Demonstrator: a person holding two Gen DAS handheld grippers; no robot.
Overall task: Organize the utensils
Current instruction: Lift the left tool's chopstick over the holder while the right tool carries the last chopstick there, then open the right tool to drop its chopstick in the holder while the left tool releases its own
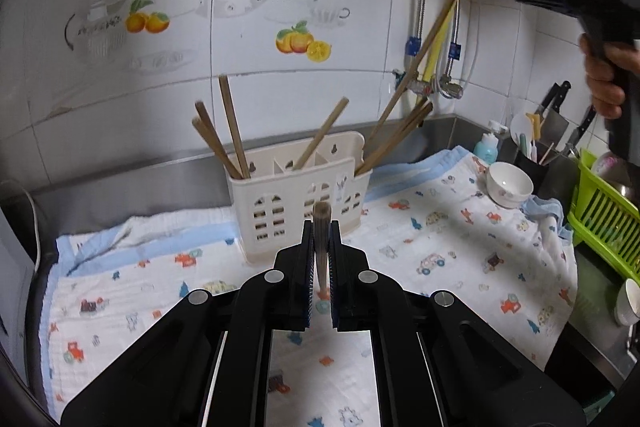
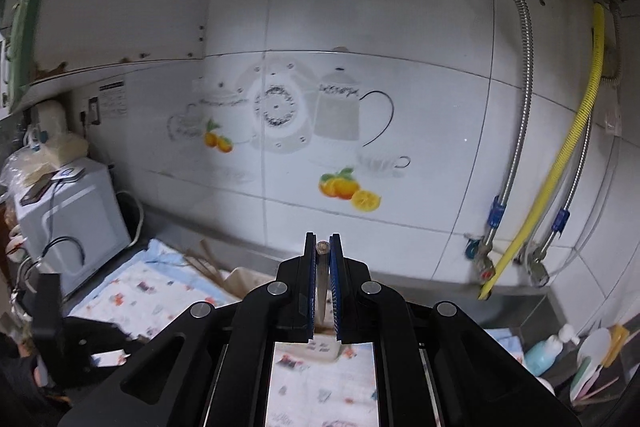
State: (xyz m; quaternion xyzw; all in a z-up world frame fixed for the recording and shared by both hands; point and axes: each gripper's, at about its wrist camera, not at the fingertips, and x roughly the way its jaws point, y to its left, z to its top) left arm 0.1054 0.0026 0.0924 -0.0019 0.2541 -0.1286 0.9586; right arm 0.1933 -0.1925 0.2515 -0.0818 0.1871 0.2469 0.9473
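Chopsticks are pinched one to each gripper: the left gripper point(image 1: 320, 263) is closed on a wooden chopstick point(image 1: 321, 239) seen end-on, low over the printed cloth point(image 1: 460, 239); the right gripper point(image 2: 322, 279) clamps a thin chopstick point(image 2: 322, 267), raised high before the tiled wall point(image 2: 360, 7). Beyond the left gripper, the cream holder point(image 1: 300, 203) stands on the cloth with several chopsticks point(image 1: 230, 127) leaning in its compartments. Farther right sit a white bowl point(image 1: 509, 183) and green rack point(image 1: 604, 219).
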